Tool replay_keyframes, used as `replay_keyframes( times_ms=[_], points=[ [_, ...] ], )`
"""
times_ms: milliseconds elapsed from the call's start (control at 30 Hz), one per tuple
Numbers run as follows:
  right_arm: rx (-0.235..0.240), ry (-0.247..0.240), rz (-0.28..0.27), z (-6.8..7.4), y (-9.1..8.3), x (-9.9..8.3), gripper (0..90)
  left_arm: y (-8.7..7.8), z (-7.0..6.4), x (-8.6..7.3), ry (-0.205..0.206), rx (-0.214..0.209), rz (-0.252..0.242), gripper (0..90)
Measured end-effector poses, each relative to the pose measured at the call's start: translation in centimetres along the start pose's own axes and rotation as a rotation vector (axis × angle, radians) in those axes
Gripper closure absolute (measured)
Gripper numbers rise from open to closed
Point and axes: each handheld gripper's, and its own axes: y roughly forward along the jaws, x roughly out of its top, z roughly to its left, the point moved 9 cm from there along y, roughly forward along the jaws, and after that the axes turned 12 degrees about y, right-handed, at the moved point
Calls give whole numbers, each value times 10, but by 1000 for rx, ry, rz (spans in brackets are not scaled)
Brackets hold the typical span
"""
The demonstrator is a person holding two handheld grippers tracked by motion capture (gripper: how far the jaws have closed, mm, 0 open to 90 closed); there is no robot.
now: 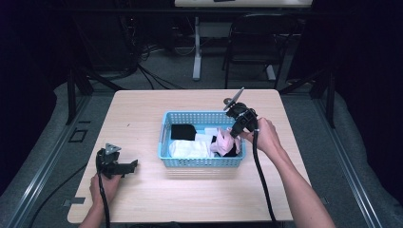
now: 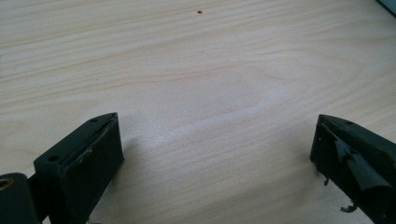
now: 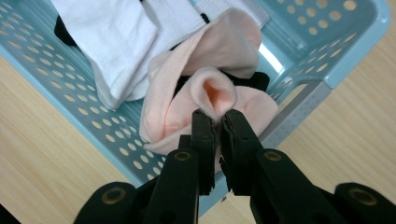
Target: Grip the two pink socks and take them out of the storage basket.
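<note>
A light blue perforated basket stands at the table's middle. Inside lie white cloth, a black piece and a pale pink cloth. My right gripper is over the basket's right end, shut on a fold of the pink cloth, which is lifted above the other pieces. My left gripper rests low at the table's front left, open, with bare wood between its jaws.
The light wooden table has bare surface left of the basket and along the front. Behind it stand a dark chair and a white desk leg on a grey floor with cables.
</note>
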Motion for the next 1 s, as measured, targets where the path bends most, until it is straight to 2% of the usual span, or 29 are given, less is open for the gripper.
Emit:
replay_keyframes(
  times_ms=[600,800,1000],
  points=[
    [-11,-3,-44,0,-38,12,835,0,0,0,0,-1,1,22],
    [-13,-9,-45,-1,-47,12,835,0,0,0,-1,-1,1,22],
    [-23,5,-68,-4,-60,11,835,0,0,0,0,-1,1,22]
  ],
)
